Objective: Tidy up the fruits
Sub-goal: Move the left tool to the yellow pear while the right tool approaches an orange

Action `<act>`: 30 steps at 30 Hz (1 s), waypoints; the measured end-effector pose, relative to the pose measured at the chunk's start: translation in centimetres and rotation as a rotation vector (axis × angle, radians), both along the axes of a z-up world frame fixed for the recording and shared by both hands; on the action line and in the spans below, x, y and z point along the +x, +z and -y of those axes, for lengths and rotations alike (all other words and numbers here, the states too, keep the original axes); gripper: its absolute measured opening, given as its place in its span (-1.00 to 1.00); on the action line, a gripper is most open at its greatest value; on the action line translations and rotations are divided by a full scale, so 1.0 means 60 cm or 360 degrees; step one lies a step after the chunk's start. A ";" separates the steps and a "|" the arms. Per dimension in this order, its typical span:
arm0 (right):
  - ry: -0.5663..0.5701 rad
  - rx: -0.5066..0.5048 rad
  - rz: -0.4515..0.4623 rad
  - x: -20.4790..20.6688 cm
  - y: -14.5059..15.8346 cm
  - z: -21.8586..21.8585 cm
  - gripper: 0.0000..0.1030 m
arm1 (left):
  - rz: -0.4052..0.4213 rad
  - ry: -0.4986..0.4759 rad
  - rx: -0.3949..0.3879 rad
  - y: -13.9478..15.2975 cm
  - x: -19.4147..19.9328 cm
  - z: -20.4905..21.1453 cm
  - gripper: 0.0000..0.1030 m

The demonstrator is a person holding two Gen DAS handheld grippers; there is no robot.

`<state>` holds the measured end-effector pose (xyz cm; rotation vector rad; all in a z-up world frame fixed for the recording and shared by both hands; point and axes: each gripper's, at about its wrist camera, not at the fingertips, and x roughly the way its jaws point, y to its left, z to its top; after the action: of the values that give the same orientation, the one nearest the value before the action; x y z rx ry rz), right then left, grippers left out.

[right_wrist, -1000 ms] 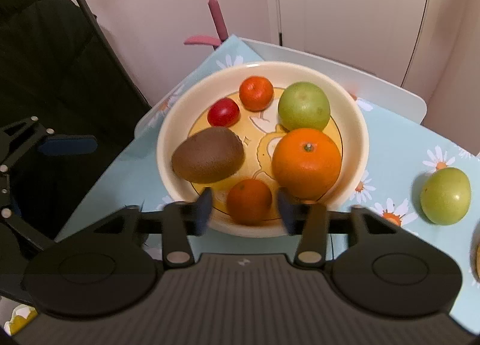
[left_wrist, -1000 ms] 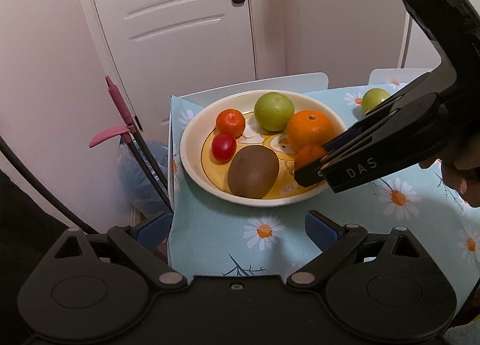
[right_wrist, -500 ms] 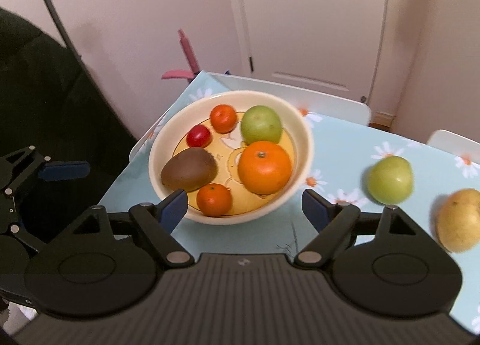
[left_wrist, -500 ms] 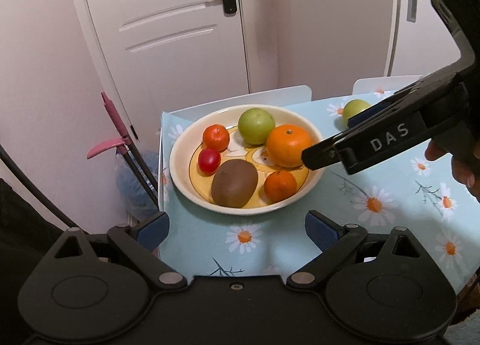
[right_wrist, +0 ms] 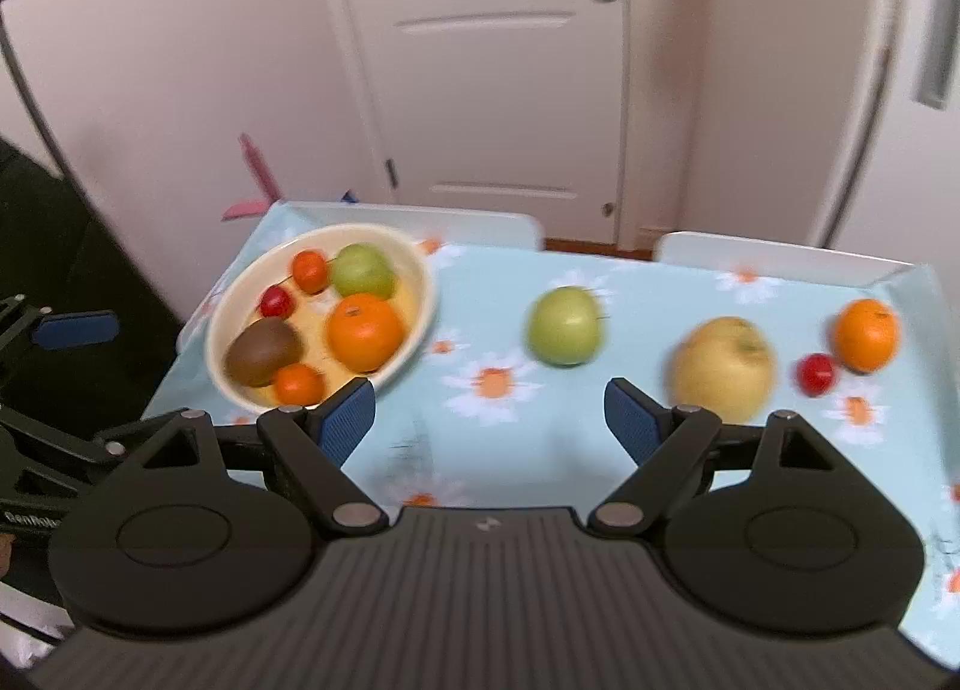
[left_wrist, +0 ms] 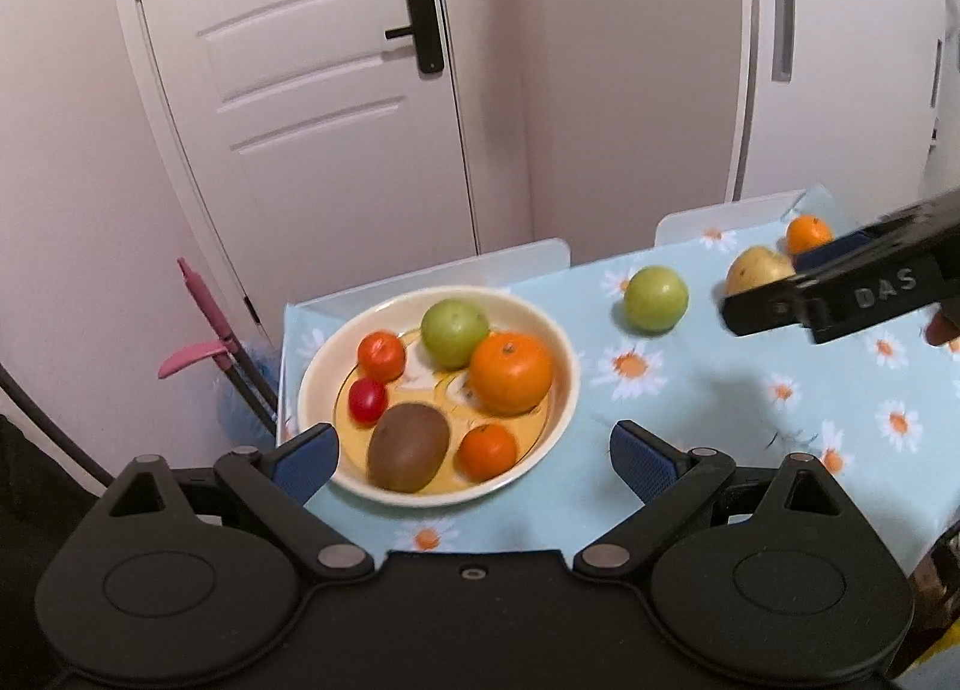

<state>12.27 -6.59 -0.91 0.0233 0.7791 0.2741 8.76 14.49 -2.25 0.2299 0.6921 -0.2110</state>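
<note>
A cream bowl (left_wrist: 558, 402) (right_wrist: 414, 324) at the table's left end holds a kiwi (left_wrist: 408, 447), a large orange (left_wrist: 510, 372), a green apple (left_wrist: 453, 330), two small oranges and a red cherry tomato (left_wrist: 367, 400). Loose on the cloth lie a green apple (right_wrist: 565, 325) (left_wrist: 654, 299), a yellow pear (right_wrist: 723, 369), a red cherry tomato (right_wrist: 815, 373) and an orange (right_wrist: 867, 333). My left gripper (left_wrist: 474, 453) is open and empty, near the bowl's front. My right gripper (right_wrist: 489, 420) is open and empty, above the cloth between the bowl and the pear.
The table carries a light blue daisy cloth (right_wrist: 498, 438). White chair backs (right_wrist: 774, 258) stand at its far edge, before a white door (right_wrist: 504, 60). A pink-handled tool (left_wrist: 207, 324) leans left of the table. A black chair (right_wrist: 54, 282) stands at the left.
My right gripper opened, left a small orange in the bowl and drew back to the right. My left gripper pulled back, so more of the table shows.
</note>
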 end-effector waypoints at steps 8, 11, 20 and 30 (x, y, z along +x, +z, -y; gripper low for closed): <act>-0.0049 -0.0001 0.0057 -0.002 0.022 0.143 0.92 | 0.0040 0.0054 0.0000 0.020 -0.007 0.085 0.93; -0.0045 -0.0025 0.0074 0.007 0.022 0.193 0.92 | 0.0060 0.0063 0.0019 0.025 -0.010 0.131 0.93; -0.0017 -0.0041 0.0054 0.061 0.000 0.321 0.92 | 0.0085 0.0045 0.0040 0.024 0.014 0.274 0.93; 0.0020 -0.0072 -0.0006 0.142 -0.065 0.399 0.92 | 0.0021 -0.0014 0.0039 -0.036 0.094 0.396 0.93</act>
<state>20.81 -30.56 -4.84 -0.0234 0.7892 0.2684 14.39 -9.29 -4.41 0.2575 0.6809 -0.2092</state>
